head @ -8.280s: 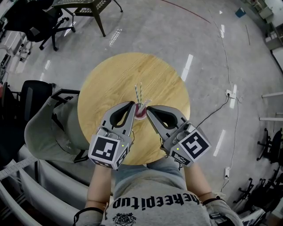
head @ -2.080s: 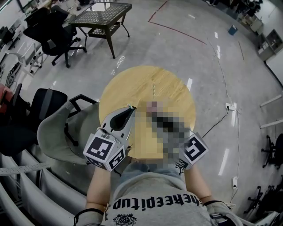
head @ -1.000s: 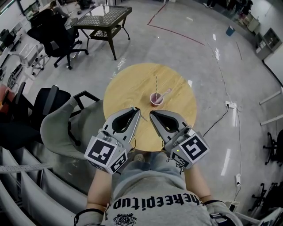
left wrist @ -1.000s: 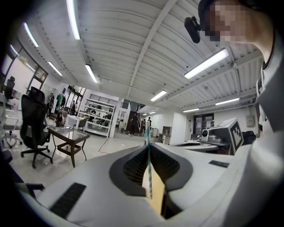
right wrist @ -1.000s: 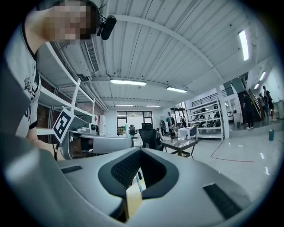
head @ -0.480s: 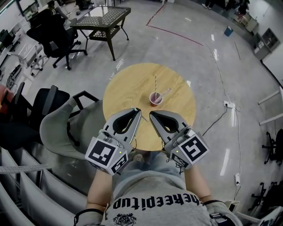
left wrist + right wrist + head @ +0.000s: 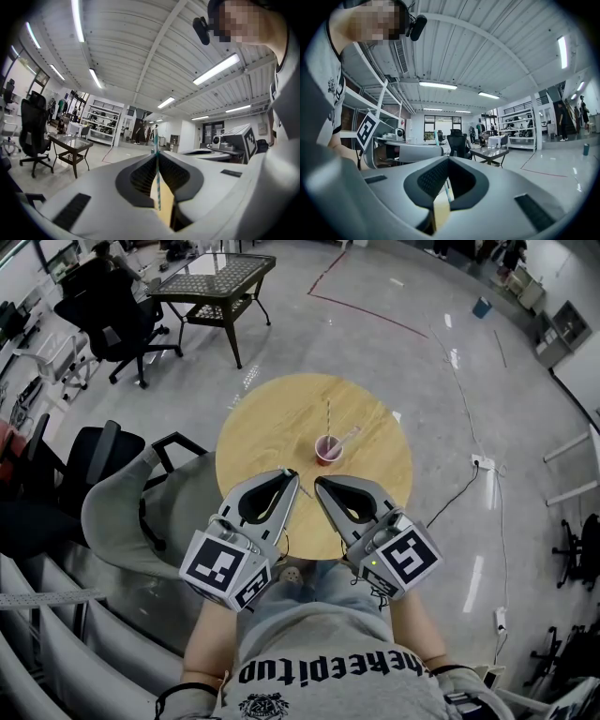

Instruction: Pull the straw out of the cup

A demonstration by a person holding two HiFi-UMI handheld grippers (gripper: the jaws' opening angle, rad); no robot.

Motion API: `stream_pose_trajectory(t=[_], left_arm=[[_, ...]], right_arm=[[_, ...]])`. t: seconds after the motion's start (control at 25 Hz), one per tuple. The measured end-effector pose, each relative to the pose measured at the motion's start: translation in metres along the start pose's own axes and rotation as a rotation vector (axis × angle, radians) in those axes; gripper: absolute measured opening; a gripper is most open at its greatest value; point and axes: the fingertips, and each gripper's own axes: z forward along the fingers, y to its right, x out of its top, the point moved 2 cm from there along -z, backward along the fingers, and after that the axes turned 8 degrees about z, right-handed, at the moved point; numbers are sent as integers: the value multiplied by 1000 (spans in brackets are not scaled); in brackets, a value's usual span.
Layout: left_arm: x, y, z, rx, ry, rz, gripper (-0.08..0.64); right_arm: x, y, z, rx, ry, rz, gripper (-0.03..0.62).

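Note:
A small pink cup [image 7: 328, 449] stands near the middle of the round wooden table [image 7: 267, 427]. One striped straw [image 7: 328, 415] lies flat on the table just behind the cup. A pale thin thing [image 7: 350, 435] juts from the cup toward the right. My left gripper [image 7: 286, 472] hangs over the table's near edge, shut on a second striped straw [image 7: 158, 187], which stands upright between its pads. Beside it my right gripper [image 7: 317, 481] has its jaws together with nothing in them. The right gripper view shows the left gripper [image 7: 417, 152] and the straw's [image 7: 436, 137] top.
A grey padded chair [image 7: 117, 517] stands close to the table's left side. Black office chairs [image 7: 108, 310] and a mesh-topped metal table [image 7: 211, 273] are farther back. A cable [image 7: 459, 482] trails on the floor at the right.
Earliest frame: both straws stood in the cup, between the gripper tips. Now one lies on the table, and both grippers are back at the near edge. Nothing moved in the last second.

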Motion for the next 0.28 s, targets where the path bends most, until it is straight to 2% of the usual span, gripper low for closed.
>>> stream_pose_trajectory(t=[0.28], left_arm=[[3, 3, 0, -1, -4, 0, 60]], right_arm=[[3, -2, -4, -2, 0, -3, 9]])
